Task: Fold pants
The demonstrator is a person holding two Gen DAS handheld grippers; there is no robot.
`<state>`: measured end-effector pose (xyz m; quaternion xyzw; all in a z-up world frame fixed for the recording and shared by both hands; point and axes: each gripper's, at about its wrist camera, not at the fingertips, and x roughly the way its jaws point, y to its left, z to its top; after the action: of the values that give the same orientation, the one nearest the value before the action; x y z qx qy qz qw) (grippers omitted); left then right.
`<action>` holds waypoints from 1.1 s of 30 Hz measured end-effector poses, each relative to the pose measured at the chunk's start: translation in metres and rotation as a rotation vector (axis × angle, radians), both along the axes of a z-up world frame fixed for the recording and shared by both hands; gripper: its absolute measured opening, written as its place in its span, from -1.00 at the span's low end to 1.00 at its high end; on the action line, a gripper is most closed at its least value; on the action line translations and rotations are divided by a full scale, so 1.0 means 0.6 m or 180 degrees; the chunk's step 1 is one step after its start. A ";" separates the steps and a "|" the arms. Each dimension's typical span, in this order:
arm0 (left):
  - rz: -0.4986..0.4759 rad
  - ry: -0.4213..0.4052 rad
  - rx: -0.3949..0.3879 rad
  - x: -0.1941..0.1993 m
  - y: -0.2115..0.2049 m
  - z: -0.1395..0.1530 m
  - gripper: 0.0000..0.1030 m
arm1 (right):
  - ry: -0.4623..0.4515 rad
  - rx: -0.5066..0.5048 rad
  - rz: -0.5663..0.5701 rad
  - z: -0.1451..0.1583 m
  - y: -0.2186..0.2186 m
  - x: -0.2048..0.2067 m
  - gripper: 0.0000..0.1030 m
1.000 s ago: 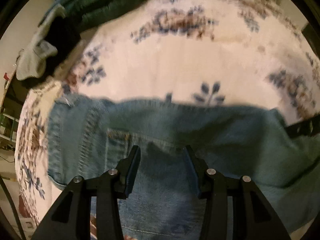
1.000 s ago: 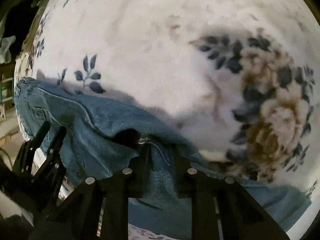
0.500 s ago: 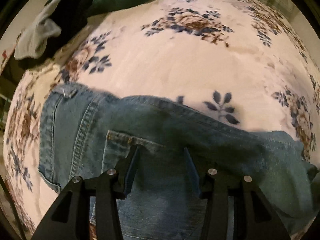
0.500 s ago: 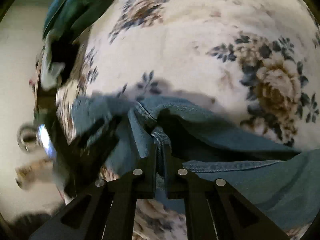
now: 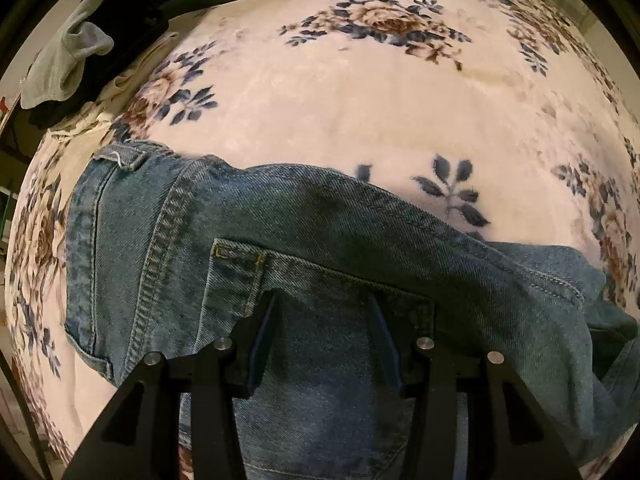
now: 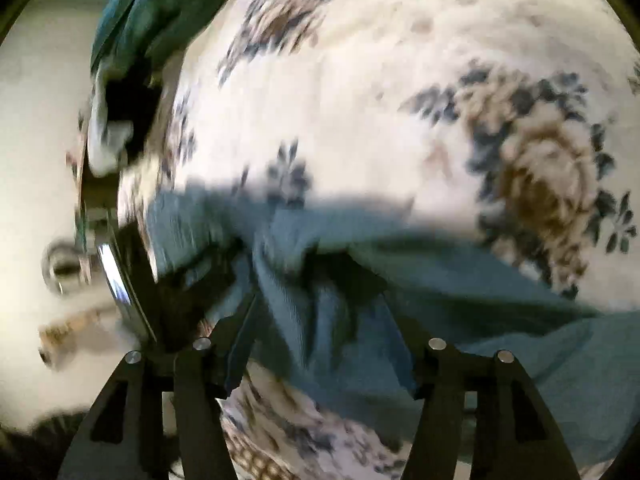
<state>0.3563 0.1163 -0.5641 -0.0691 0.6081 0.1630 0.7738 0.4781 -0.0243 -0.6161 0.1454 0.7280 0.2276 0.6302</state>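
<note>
Left gripper [image 5: 322, 334]: jaws spread wide, nothing clamped, hovering over the back pocket [image 5: 320, 312] of the jeans [image 5: 280, 232], likely pinning or guarding the seat area while the other side gets folded. Right gripper [image 6: 320, 332]: jaws also apart, a bunched ridge of denim sits between the fingers but they aren't pinching it; view is motion-blurred, so contact is unclear. My read: a released or not-yet-taken grasp on the leg fabric. Jeans lie across the near half of the bed, waistband [image 5: 120, 160] at 9 o'clock in the left view, legs trailing to 3 o'clock, wrinkled, fold not finished. Surface is a soft white blanket [image 5: 360, 112] with blue-brown flower print; it gives, so denim will drag rather than slide. Far at 11 o'clock: a pile of other clothes [image 5: 100, 12], grey, black and teal, at the bed edge. Room beyond is dim, light wall.
</note>
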 end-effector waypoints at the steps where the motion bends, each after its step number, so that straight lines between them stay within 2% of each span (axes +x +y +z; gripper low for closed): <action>1: -0.0003 0.0005 -0.0002 0.001 0.000 0.000 -0.15 | 0.0031 -0.0030 -0.0022 -0.011 0.000 0.009 0.20; 2: -0.0009 0.0016 0.0001 0.001 -0.002 -0.001 -0.15 | 0.0030 -0.0147 0.0051 -0.022 0.008 0.013 0.20; 4: -0.0025 0.0019 0.0007 0.001 -0.004 -0.002 -0.15 | -0.0127 -0.0483 0.0503 -0.037 0.045 0.010 0.20; 8: -0.0045 0.0015 0.0029 0.001 -0.004 -0.005 -0.15 | -0.0570 -0.0998 0.1519 -0.064 0.137 -0.054 0.20; 10: -0.0053 0.0032 0.0039 0.002 -0.005 -0.011 -0.15 | -0.0627 -0.1284 0.1739 -0.097 0.155 -0.070 0.15; 11: -0.0058 0.0036 0.0045 0.002 -0.006 -0.012 -0.15 | -0.0643 -0.1347 0.1714 -0.110 0.155 -0.070 -0.01; 14: -0.0089 0.0049 0.0065 0.004 -0.006 -0.015 -0.15 | -0.0633 -0.1373 0.1343 -0.125 0.137 -0.048 -0.98; 17: -0.0115 0.0042 0.0024 0.005 0.000 -0.019 -0.15 | -0.0580 -0.1126 0.0805 -0.096 0.086 -0.020 -0.98; 21: -0.0074 0.0051 -0.0046 0.005 0.009 -0.023 -0.15 | -0.0165 -0.0582 -0.0191 -0.072 -0.042 0.031 -0.98; 23: -0.0055 0.0067 -0.0044 0.006 0.009 -0.023 -0.15 | 0.0025 -0.0189 -0.0338 -0.072 -0.067 0.044 -0.97; 25: -0.0049 0.0083 -0.0042 0.007 0.010 -0.024 -0.15 | 0.0330 0.0050 -0.0205 -0.083 -0.057 0.044 -0.91; 26: -0.0059 0.0090 -0.0034 0.009 0.009 -0.025 -0.15 | 0.0360 0.0012 -0.0072 -0.082 -0.051 0.046 -0.67; 27: -0.0092 0.0091 -0.0008 0.011 0.008 -0.024 -0.15 | 0.0323 -0.0080 0.0105 -0.083 -0.033 0.038 -0.27; 29: -0.0162 0.0094 0.0042 0.019 0.010 -0.027 -0.15 | 0.0104 -0.0274 0.0436 -0.084 0.004 0.026 0.17; 31: -0.0268 0.0159 0.0096 0.030 0.006 -0.035 -0.15 | -0.0024 -0.0466 0.0711 -0.092 0.030 0.006 0.20; 33: -0.0308 0.0188 0.0121 0.035 0.005 -0.038 -0.15 | -0.0236 -0.0864 0.1053 -0.103 0.054 -0.015 0.20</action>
<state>0.3773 0.1192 -0.5869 -0.0200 0.6302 0.1389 0.7637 0.4690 0.0081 -0.6779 -0.0707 0.7422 0.2331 0.6244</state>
